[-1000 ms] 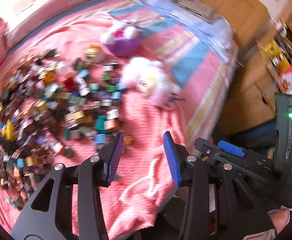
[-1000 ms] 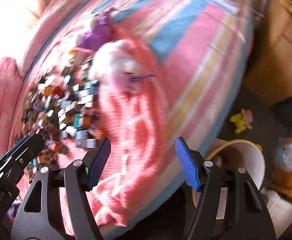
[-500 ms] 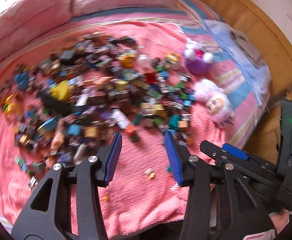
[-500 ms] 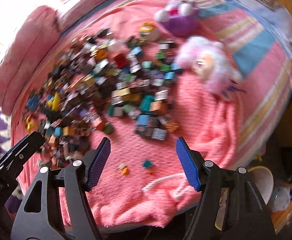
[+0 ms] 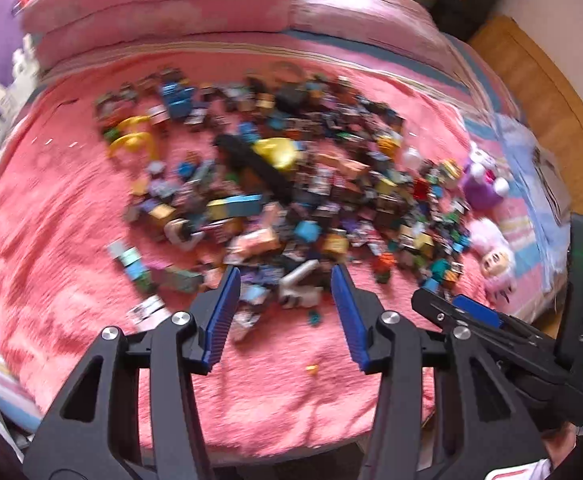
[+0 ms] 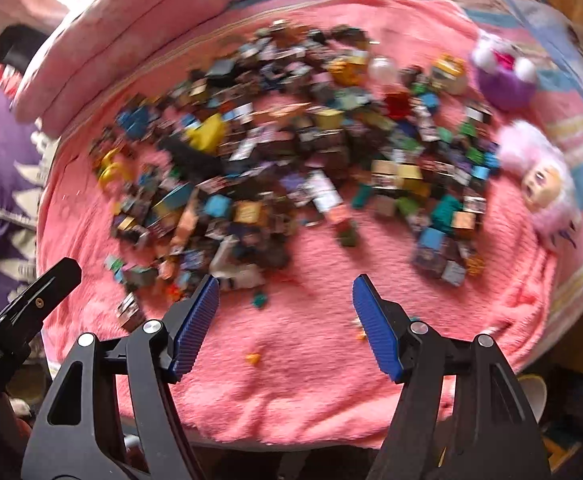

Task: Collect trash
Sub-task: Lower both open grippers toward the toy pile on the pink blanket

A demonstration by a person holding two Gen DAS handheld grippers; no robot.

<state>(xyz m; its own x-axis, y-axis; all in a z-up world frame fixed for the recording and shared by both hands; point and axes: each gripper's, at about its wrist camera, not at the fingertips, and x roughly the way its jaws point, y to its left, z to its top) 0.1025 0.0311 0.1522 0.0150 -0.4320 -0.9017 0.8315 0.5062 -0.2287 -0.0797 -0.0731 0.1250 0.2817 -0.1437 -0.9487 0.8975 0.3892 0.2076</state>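
Note:
A wide heap of small colourful blocks and paper scraps (image 5: 291, 184) covers the pink blanket (image 5: 51, 240) on a bed; much of it is motion-blurred. My left gripper (image 5: 284, 280) hovers open over the heap's near edge, with a white piece (image 5: 299, 284) lying beyond its fingertips. Loose bits, one teal (image 5: 313, 317) and one yellow (image 5: 311, 368), lie on the blanket below it. In the right wrist view my right gripper (image 6: 285, 284) is open and holds nothing, above the same teal bit (image 6: 259, 300) and an orange bit (image 6: 253, 358). The heap (image 6: 291, 140) lies ahead of it.
A purple plush toy (image 6: 503, 76) and a fluffy pink plush toy (image 6: 539, 176) sit at the heap's right. Pink pillows (image 5: 163, 0) line the far side. Wooden furniture (image 5: 531, 80) stands to the right. A pale round rim (image 6: 535, 392) shows on the floor below the bed's edge.
Both views have swung from the bed's right edge and the floor round to the heap, which now fills the middle. Both grippers stayed open.

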